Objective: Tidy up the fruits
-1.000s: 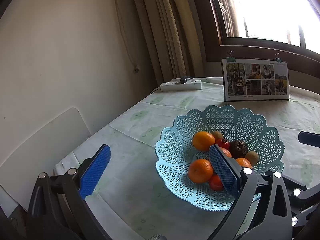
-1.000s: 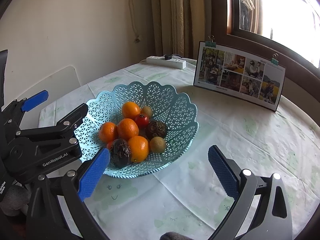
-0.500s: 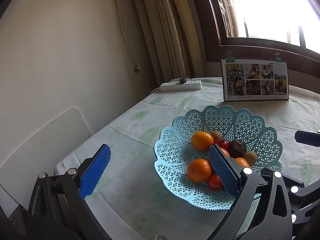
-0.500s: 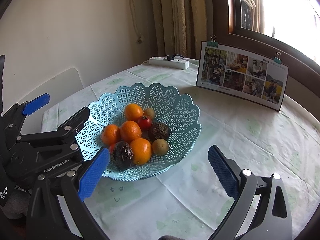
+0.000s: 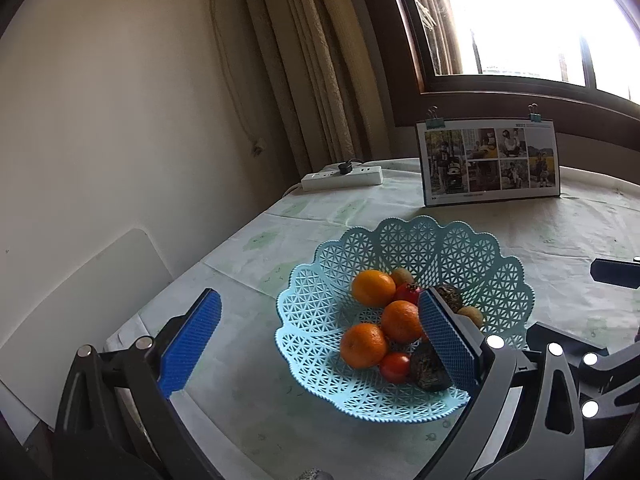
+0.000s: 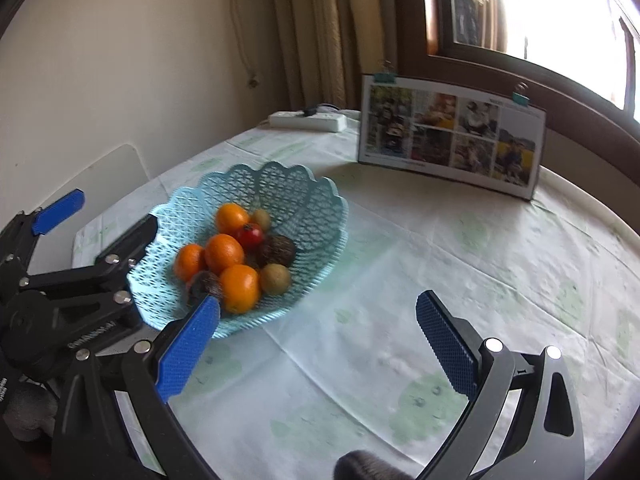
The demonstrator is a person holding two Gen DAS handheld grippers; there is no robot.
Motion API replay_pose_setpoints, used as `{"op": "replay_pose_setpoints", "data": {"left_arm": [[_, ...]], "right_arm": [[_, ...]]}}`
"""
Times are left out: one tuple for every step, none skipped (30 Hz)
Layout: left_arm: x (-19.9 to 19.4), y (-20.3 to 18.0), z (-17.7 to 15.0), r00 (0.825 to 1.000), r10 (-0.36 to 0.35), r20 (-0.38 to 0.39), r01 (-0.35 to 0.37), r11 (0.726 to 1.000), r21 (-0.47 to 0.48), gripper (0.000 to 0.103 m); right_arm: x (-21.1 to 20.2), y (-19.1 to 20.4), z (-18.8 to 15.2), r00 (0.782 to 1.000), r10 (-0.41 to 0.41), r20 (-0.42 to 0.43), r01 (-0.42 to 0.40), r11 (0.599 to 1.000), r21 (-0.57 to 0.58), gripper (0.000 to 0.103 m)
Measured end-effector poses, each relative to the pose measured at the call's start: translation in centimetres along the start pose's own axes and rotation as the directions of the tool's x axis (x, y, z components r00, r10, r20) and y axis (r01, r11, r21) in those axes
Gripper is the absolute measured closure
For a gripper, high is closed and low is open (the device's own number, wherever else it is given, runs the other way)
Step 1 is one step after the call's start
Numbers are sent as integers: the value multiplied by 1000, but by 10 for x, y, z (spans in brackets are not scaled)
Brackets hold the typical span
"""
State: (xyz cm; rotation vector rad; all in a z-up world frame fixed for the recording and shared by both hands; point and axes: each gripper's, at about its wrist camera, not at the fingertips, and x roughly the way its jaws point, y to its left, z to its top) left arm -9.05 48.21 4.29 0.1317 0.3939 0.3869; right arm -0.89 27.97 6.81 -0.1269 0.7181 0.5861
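Tablecloth (image 6: pixel 400 280), "GenRobot", seemingly, on left gripper (image 6: pixel 100 228)

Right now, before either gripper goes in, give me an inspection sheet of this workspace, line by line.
Surface: table covered by a pale cloth with faint green prints.
Job's things: light blue lattice basket holds four oranges, two red fruits, two dark wrinkled fruits and two brownish-green fruits; nothing held.
Clutter: photo board standing with binder clips on its top edge; white board at the table's left edge.
Grippers: left gripper open, empty, near the basket; right gripper open, empty, over bare cloth.
Cables: white power strip with a plug in it; a cord runs off the table's edge.
Surroundings: beige wall, curtain, wood-framed window.
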Motion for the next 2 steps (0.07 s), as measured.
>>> {"op": "replay_pose_setpoints", "data": {"left_arm": [[-1, -4, 1, 1000, -8, 3, 8, 1000, 6, 3], [-4, -10, 2, 1000, -19, 7, 19, 1000, 15, 3]], "right_arm": [[-1, -7, -3, 1000, -18, -6, 18, 1000, 9, 5], [-2, -15, -6, 999, -32, -13, 33, 999, 22, 5]]}}
